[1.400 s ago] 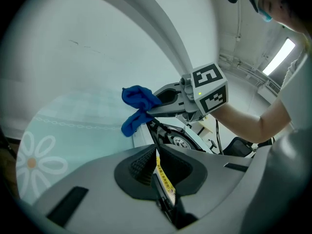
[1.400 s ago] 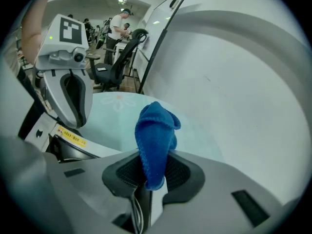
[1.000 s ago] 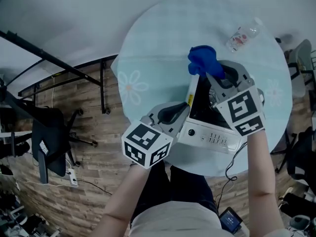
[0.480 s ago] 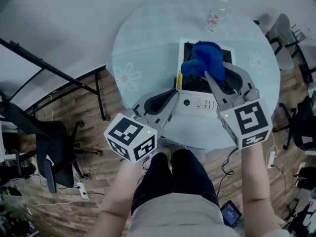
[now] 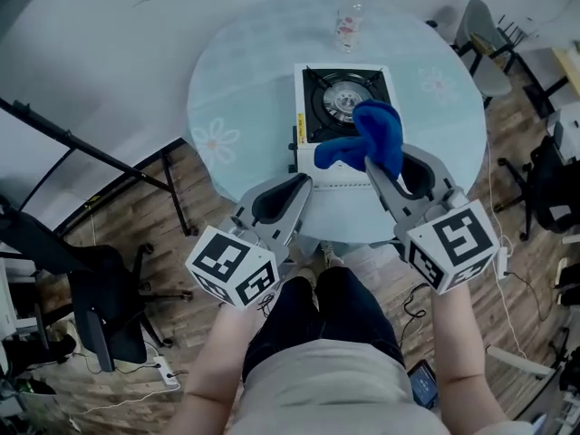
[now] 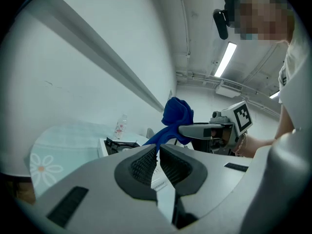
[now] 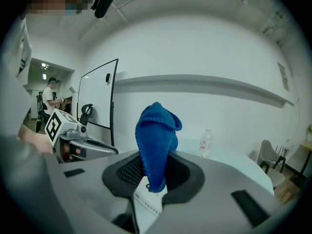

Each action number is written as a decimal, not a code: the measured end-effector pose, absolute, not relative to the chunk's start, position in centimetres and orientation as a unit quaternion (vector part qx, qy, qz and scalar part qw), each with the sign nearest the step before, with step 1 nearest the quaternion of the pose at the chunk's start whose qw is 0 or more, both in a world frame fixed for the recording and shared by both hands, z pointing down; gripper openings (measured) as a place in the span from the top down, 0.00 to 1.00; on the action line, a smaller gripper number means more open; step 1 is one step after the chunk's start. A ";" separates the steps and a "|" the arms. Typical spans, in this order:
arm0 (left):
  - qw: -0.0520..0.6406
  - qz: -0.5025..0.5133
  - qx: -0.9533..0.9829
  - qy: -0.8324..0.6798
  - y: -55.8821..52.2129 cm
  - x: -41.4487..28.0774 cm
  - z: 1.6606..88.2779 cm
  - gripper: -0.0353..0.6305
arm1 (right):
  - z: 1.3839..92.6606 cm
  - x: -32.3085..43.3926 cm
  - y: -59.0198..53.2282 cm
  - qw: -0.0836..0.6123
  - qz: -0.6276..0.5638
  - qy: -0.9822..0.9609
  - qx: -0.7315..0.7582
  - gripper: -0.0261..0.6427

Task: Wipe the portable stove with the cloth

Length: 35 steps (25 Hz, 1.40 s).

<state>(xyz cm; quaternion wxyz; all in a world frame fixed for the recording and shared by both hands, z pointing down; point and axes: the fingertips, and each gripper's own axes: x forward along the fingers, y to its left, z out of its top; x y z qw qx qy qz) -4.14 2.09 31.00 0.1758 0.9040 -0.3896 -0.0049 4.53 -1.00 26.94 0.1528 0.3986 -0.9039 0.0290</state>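
On the round pale-blue flower-printed table (image 5: pixel 227 89): white portable stove with black burner top (image 5: pixel 340 93); clear plastic bottle (image 5: pixel 348 21) behind it. Right gripper (image 7: pixel 153 172): jaws clamped on bunched blue cloth (image 7: pixel 156 135), over the stove's near right corner. Left gripper (image 6: pixel 158 150): jaws nearly together, empty.

Matt grey moulded plastic on the right gripper (image 5: pixel 376 172) and the left gripper (image 5: pixel 292 188), with black, finely ribbed pads (image 7: pixel 130 172) inside the jaws. Between the right gripper's jaws, soft, napped blue cloth (image 5: pixel 373 134) with a stitched edge. Just ahead of both grippers, smooth white stove (image 5: pixel 313 175) casing round a dark metal burner (image 5: pixel 343 100). Farther ahead, clear plastic bottle (image 5: pixel 348 18). Beneath the grippers, wood-plank floor (image 5: pixel 172 208).
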 end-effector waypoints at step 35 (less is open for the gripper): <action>0.178 0.028 0.921 -0.345 5.7 -1.5 32.3 0.89 | 31.2 5.2 5.2 0.222 0.060 -0.917 0.326 0.81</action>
